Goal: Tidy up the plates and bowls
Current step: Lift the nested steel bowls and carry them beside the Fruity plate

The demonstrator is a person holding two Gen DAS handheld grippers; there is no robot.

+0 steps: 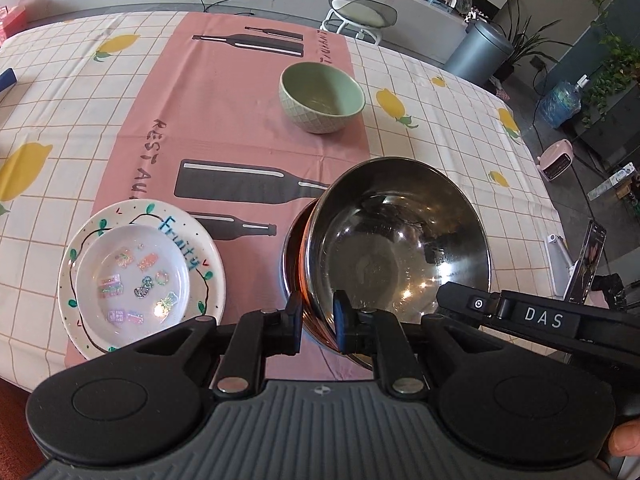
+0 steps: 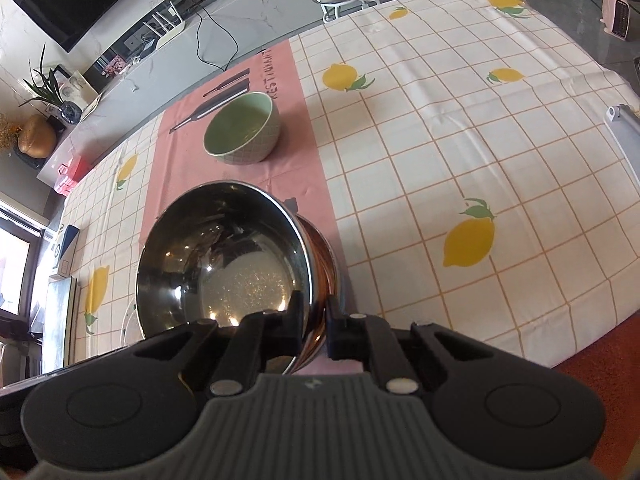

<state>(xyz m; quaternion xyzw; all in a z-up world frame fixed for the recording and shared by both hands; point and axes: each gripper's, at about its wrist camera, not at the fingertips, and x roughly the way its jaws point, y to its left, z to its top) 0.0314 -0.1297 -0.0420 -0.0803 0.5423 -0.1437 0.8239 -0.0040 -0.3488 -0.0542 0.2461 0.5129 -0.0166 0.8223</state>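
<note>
Table [image 1: 440,92], largest item: covered w/ a white grid cloth printed w/ yellow lemons; a pink runner [image 1: 224,120] w/ dark bottle shapes and lettering lies down its middle.

Steel bowl [image 1: 400,240]: mirror-bright inside, rim thin and rolled, w/ a copper-orange tint on the outer wall where the runner reflects. It sits tilted over the near end of the runner, held at two spots on its rim. A second rim shows just under it on the left side; can't tell if that is another bowl or a reflection.

Plate pair: white plate [image 1: 208,256] w/ green leaf sprigs and blue "Fruity" lettering, on the runner's left edge near me; a smaller white dish [image 1: 132,276] w/ glittery stickers rests inside it.

Green bowl [image 1: 322,96]: pale green, glossy inside, diamond-embossed outside, upright on the runner farther back, well apart from the steel bowl.

My left gripper [image 1: 318,320]: jaws narrow, pinching the steel bowl's near rim, one pad outside, one inside.

My right gripper [image 2: 314,320]: same, narrow, clamped on the rim's right side.
</note>
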